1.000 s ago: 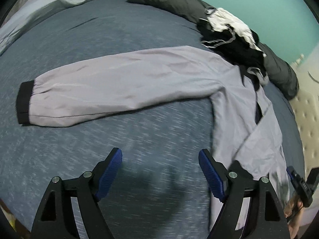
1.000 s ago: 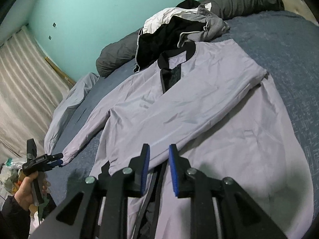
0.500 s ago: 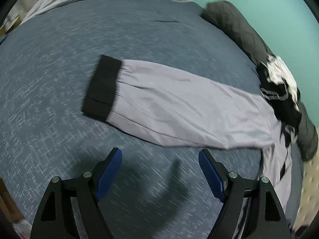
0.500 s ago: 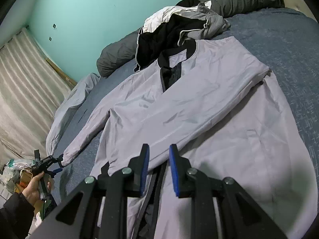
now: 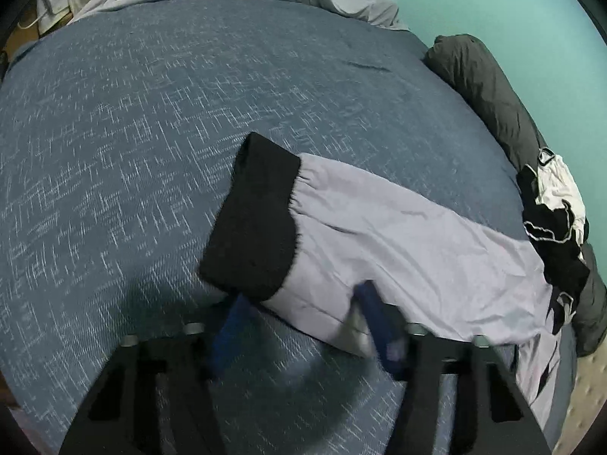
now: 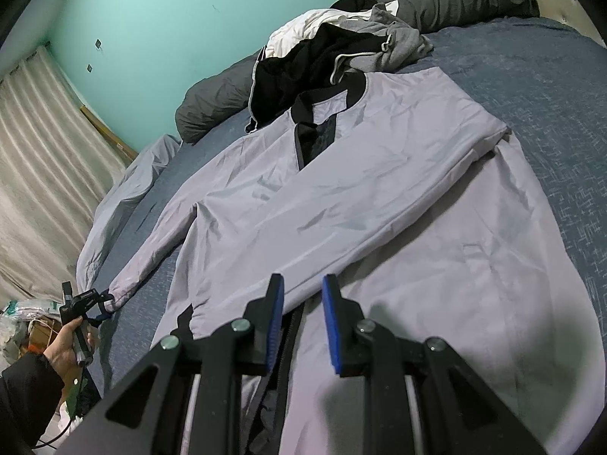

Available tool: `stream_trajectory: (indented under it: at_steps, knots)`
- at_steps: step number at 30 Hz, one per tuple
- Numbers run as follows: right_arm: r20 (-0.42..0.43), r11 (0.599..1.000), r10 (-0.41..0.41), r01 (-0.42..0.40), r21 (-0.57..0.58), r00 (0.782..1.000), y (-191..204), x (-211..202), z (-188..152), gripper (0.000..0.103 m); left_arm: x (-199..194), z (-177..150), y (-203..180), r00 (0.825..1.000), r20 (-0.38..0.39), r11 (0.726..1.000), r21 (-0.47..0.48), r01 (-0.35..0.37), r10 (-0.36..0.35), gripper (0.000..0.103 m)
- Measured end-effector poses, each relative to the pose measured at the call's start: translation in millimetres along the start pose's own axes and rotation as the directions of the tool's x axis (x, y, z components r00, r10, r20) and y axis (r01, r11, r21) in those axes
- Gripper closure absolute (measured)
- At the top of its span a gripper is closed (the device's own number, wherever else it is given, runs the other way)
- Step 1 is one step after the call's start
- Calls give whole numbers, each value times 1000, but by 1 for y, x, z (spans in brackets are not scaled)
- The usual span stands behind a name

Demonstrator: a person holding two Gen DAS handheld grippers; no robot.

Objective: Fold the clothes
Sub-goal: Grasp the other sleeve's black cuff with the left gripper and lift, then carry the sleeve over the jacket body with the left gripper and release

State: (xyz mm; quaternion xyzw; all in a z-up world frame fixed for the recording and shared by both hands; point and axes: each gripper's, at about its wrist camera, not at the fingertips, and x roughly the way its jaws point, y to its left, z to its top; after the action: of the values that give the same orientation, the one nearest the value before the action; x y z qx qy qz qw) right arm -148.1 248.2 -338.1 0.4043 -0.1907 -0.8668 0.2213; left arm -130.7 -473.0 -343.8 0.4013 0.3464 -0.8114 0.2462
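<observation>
We bring the L gripper [image 5: 299,322] from mid-bed over to the black cuff [image 5: 252,216] end of the jacket's sleeve [image 5: 398,250]. Jaws, wide a sec ago, are closing now w/ the sleeve edge between the pads.

The left tongs [image 5: 303,326] were smeared by motion blur as their jaws closed around the sleeve [image 5: 398,250] edge; pad contact could not be made out. The jacket [image 6: 379,208] hem was hidden behind the right tongs [image 6: 302,318].
</observation>
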Motion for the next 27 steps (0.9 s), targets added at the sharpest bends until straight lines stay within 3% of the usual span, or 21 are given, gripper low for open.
stream_trajectory:
  at_steps: [6,11,15,20,27]
  knots:
    - [-2,1000,-5,5,-5,1000,1,2,-1,82,-6,3,3,1000,18,999,34,18,-19,75]
    - [-6,1000,-4,4,-10,1000,2,3,-2,82,-28,6,-15,996,72,994,106,40,-48,82]
    - [5,1000,-7,7,-9,1000,1,-2,-1,82,-54,12,-53,987,96,977,182,111,-130,83]
    - [19,1000,-21,21,2,1000,-5,-11,1,82,-87,14,-121,967,105,935,295,194,-234,83]
    - [58,999,-34,32,31,998,-20,-39,6,82,-136,-9,-243,923,70,832,462,307,-379,85]
